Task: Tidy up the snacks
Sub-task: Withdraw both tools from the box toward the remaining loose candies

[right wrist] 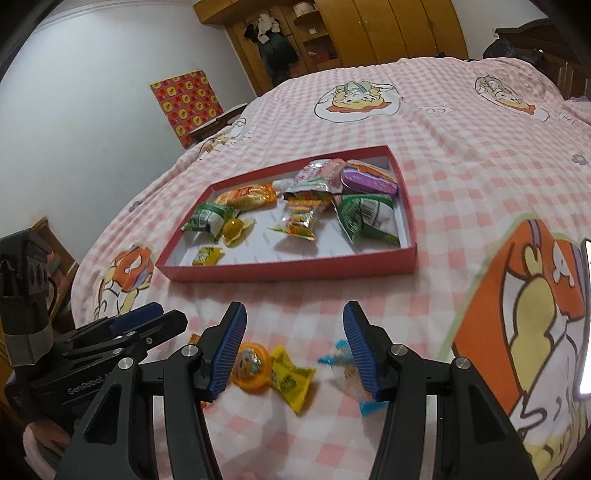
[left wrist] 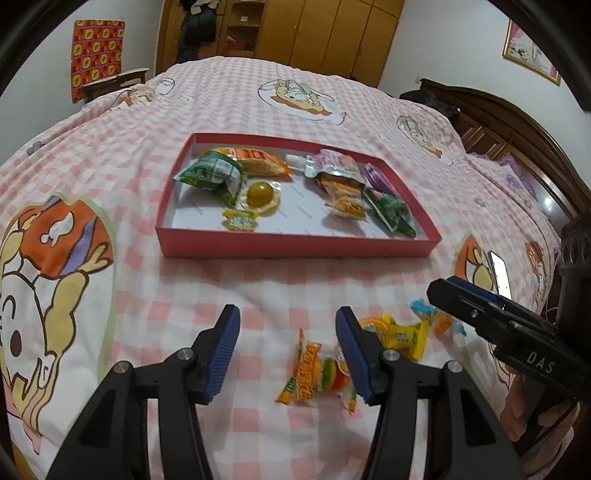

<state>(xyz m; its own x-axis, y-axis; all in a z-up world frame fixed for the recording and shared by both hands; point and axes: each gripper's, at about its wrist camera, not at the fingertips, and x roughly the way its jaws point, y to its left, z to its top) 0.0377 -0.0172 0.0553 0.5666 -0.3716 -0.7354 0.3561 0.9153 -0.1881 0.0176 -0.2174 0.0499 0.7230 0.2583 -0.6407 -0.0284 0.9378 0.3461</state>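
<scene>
The left gripper (left wrist: 288, 354) is wide open just above the bed, and so is the right gripper (right wrist: 294, 350). Neither holds anything. Their pads are blue and ridged, on black arms.

Between the left fingers lies an orange candy pack (left wrist: 314, 373). It looks blurry, and the right-hand pad covers its edge. Just past that pad sit a yellow candy (left wrist: 404, 338), a round orange sweet (left wrist: 371, 325) and a blue candy (left wrist: 424, 308). All three are partly hidden there. The right view shows them better: the round sweet (right wrist: 251, 369) peeks out from behind the left-hand pad, the yellow one (right wrist: 290, 378) lies in the gap, and the blue one (right wrist: 351, 373) is half behind the right-hand pad.

They all lie on a soft pink checked blanket (left wrist: 258, 99) with cartoon pictures. A bright phone (left wrist: 499, 275) lies off to the right, cut off at the edge in the right view.

Farther back sits a flat red box (left wrist: 295, 245) with a white inside. It holds more snacks: green bags, an orange pack, a shiny pouch, a round yellow jelly (left wrist: 259, 195) and a purple pack. Some overlap.

Past the bed stand wooden cupboards (left wrist: 332, 33) and white walls.
</scene>
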